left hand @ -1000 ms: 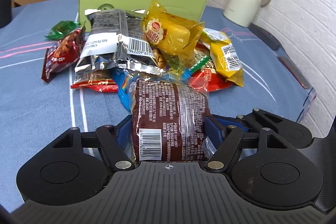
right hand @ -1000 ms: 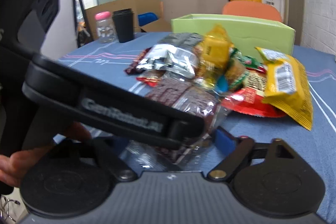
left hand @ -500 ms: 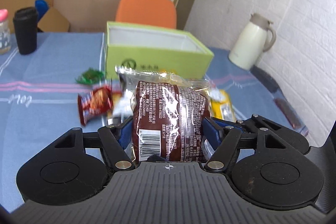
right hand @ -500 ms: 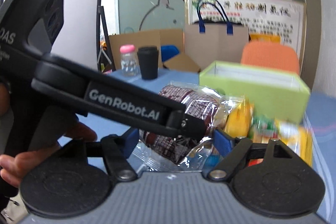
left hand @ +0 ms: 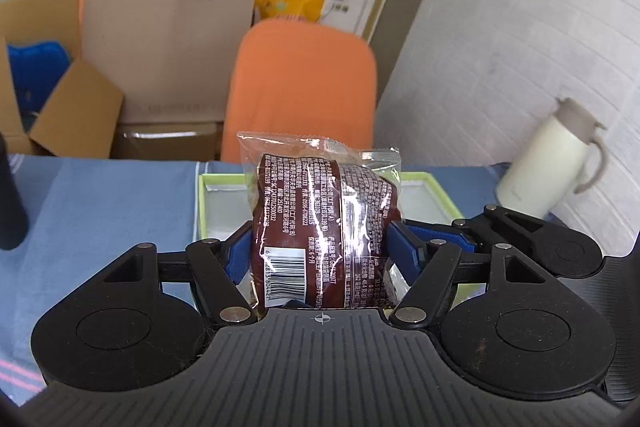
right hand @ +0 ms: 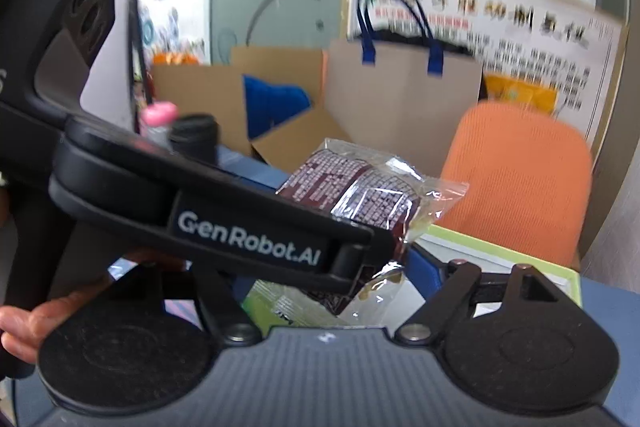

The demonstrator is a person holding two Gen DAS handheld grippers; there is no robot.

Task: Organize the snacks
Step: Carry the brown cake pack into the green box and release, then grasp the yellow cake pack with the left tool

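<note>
The left gripper [left hand: 322, 247] has its fingers clamped on 1 brown snack packet [left hand: 324, 227], poised above the green box [left hand: 436, 203] on the worktop [left hand: 100, 203], not yet dropped in. The right gripper [right hand: 320, 275] is closing; a grip can't be confirmed.

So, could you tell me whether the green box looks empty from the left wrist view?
Yes, the green box shows only bare pale floor around the held brown snack packet.

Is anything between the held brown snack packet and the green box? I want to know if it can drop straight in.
Nothing visible does. The brown snack packet, pinched in the left gripper, hangs over the open green box, whose visible interior looks bare; the packet itself hides part of it.
</note>
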